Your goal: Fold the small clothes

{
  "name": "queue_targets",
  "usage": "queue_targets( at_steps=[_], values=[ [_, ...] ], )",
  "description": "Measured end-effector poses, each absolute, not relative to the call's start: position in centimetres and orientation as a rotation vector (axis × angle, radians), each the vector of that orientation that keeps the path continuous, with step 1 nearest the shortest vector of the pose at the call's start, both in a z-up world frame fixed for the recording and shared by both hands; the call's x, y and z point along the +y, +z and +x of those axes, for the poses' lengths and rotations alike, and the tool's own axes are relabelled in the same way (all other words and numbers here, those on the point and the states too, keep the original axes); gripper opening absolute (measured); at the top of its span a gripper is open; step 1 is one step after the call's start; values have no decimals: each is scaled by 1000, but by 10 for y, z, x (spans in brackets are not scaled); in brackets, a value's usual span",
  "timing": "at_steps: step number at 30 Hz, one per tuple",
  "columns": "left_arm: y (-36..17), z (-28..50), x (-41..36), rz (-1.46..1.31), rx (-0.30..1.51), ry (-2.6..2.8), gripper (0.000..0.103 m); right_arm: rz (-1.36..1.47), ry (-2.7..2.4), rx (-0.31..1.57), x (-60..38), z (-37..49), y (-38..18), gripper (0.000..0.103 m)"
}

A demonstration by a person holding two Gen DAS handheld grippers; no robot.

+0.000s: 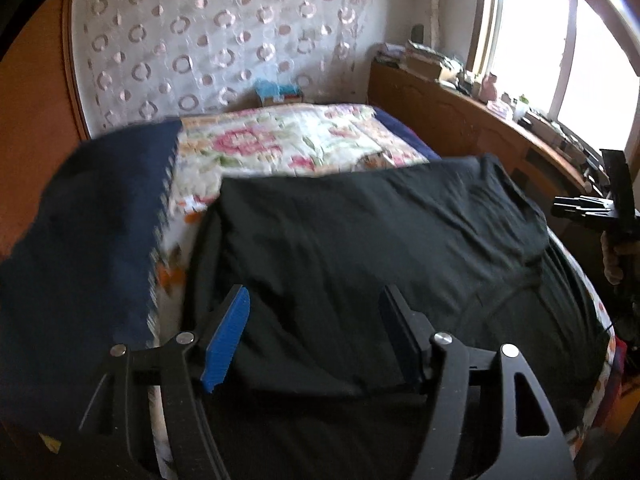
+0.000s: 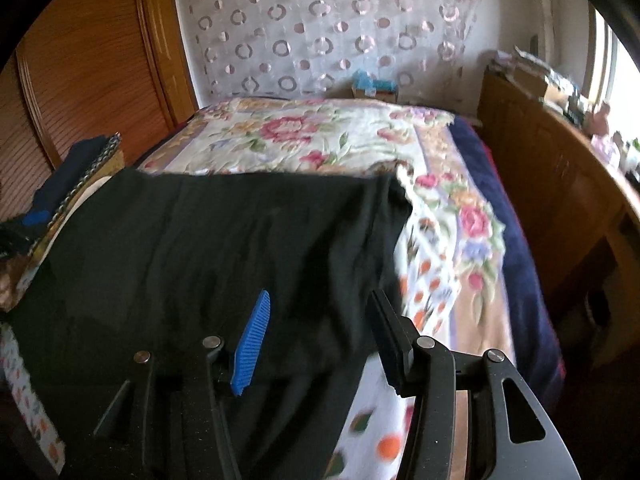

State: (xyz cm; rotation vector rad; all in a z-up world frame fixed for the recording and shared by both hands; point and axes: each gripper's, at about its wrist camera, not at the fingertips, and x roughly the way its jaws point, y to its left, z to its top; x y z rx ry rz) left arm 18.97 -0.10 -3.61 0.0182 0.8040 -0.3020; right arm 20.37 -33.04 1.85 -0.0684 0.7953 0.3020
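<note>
Both grippers, left (image 1: 316, 334) and right (image 2: 318, 340), have their fingers spread, gripping nothing. The black garment (image 1: 360, 248) runs out of frame below them. Its edges blur against the bed (image 2: 320, 136).

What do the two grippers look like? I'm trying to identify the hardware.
Both match: the left gripper and right gripper have matte black linkage arms with triangular cut-outs and round silver pivot screws. Each carries two flat fingers with ribbed bright blue pads. No cables, sleeves or markings show.
</note>
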Motion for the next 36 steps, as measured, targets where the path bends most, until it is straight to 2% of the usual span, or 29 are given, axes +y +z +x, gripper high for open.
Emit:
queue_targets(
  at_steps=[10, 21, 28, 34, 36],
  values=[
    [-67, 174, -2, 15, 904, -295, 68, -29, 303, 871, -342, 188, 1, 53],
    [-78, 177, 7, 4, 915, -246, 68, -48, 306, 878, -344, 198, -7, 53],
    [-81, 174, 4, 35, 891, -242, 69, -64, 291, 899, -355, 166, -10, 53],
    [-82, 175, -2, 64, 892, -239, 73, -64, 277, 912, -362, 123, -7, 53],
    [-82, 175, -3, 71, 894, -240, 74, -56, 276, 925, -366, 107, -10, 47]
  ],
)
